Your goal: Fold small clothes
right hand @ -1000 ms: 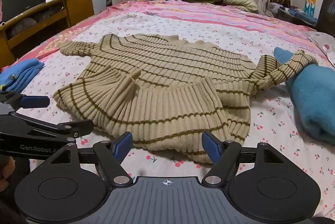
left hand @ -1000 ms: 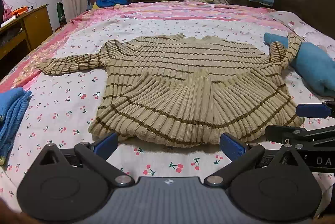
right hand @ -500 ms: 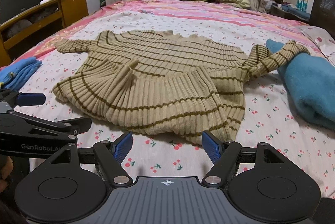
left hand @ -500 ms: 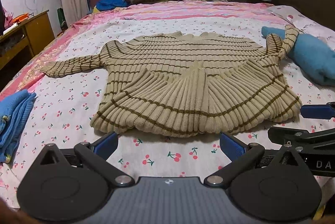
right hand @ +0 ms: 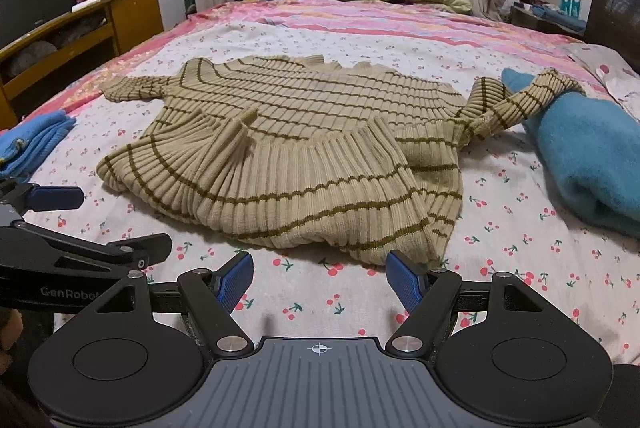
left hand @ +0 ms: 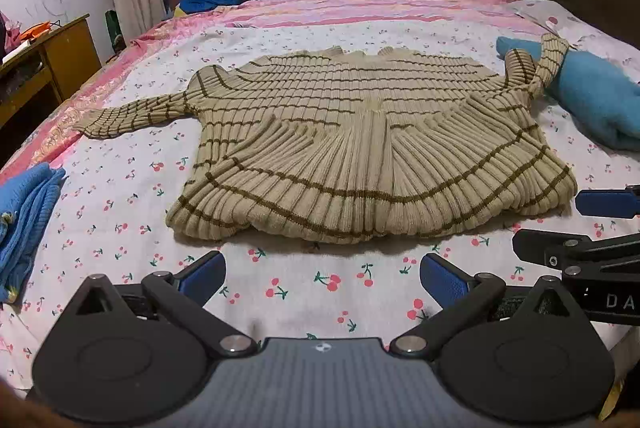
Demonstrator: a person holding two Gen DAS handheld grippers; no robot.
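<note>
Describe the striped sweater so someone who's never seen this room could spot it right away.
On the cherry-print bedsheet, in the middle of the bed, lies the sweater, its hem folded up. It is ribbed beige knit with thin brown stripes, unlike the plain blue clothes and the blue towel either side.

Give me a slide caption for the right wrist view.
Open right gripper facing a half-folded striped sweater on the bed.

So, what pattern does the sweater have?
Beige ribbed knit with thin brown stripes; the sweater shows best in the left wrist view.
</note>
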